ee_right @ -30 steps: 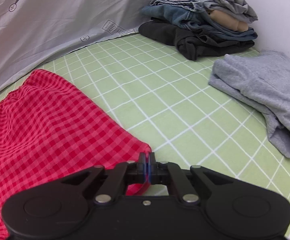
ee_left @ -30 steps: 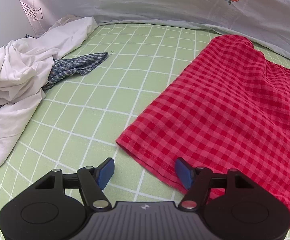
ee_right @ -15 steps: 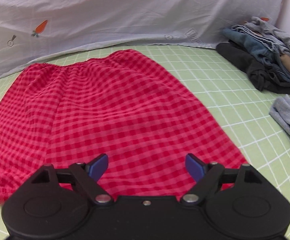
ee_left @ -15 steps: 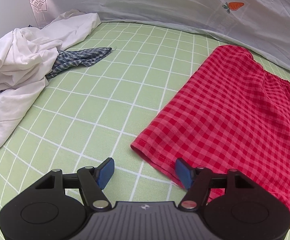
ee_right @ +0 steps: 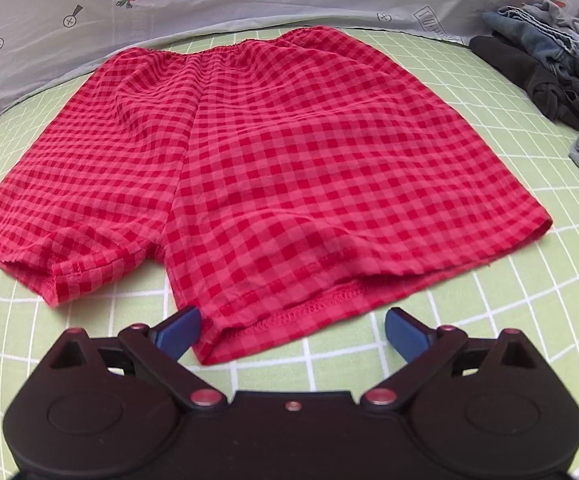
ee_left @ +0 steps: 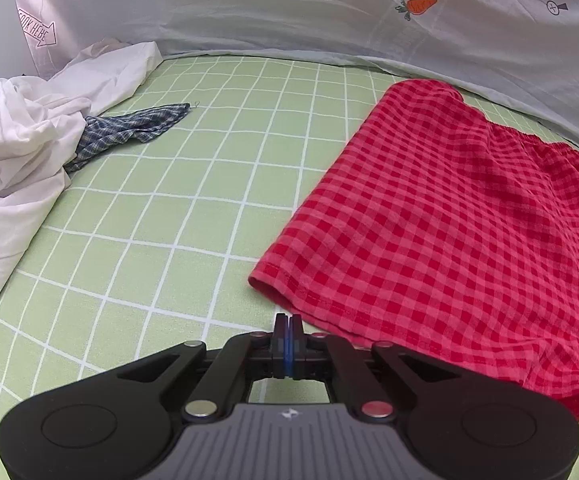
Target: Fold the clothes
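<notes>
Red checked cotton shorts (ee_right: 273, 168) lie flat on the green grid-lined sheet (ee_left: 177, 200). Left tongs (ee_left: 287, 340) are closed, seemingly empty, beside a leg hem; right tongs (ee_right: 293, 330) gape over the hem.

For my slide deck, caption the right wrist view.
Open right gripper poised at the hem of red checked shorts spread flat on a green grid sheet.
</notes>
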A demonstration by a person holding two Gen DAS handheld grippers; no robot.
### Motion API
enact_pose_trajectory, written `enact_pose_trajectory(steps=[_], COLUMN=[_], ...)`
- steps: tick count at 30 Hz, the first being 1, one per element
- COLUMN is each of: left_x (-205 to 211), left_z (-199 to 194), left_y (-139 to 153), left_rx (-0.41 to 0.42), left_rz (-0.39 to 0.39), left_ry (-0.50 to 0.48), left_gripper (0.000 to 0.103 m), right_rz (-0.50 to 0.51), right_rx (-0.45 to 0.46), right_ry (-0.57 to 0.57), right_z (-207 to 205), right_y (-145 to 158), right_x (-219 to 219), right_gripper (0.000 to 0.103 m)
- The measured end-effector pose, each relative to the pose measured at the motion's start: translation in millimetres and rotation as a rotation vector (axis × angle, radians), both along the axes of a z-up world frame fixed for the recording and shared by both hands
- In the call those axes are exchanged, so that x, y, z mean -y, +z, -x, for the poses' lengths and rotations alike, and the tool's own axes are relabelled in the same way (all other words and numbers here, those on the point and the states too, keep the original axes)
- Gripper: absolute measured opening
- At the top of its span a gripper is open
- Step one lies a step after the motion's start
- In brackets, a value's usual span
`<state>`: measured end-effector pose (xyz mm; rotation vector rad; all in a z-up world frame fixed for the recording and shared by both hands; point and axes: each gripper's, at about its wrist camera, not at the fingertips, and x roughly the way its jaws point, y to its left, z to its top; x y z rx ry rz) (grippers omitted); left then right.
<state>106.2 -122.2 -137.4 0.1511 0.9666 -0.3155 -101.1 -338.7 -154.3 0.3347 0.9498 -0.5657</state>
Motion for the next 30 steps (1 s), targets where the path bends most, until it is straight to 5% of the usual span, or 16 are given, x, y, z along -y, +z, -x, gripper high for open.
enact_pose_trajectory(steps=[11, 18, 25, 30], left_x=[-39.9, -37.0, -25.3, -15.8], left_z=[5.1, -19.4, -51.3, -52.4], left_y=[7.2, 17.0, 5.3, 0.3], left_rx=[-0.072, -0.053, -0.059, -0.034], left_rz=[0.121, 0.121, 0.092, 0.079], left_ry=[0.049, -0.025, -0.136, -0.223], left_gripper=[0.004, 0.025, 0.034, 0.035], right_rz=[0.063, 0.117, 0.135, 0.183], right_rx=[-0.027, 0.09, 0.025, -0.075], right_ry=[-0.046, -0.06, 0.098, 0.071], right_z=[10.4, -18.5, -74.7, -83.6], right_y=[8.7, 39.6, 21.6, 10.6], right_x=[-19.7, -38.0, -83.6, -91.8], right_gripper=[0.103, 0.103, 0.103, 0.102])
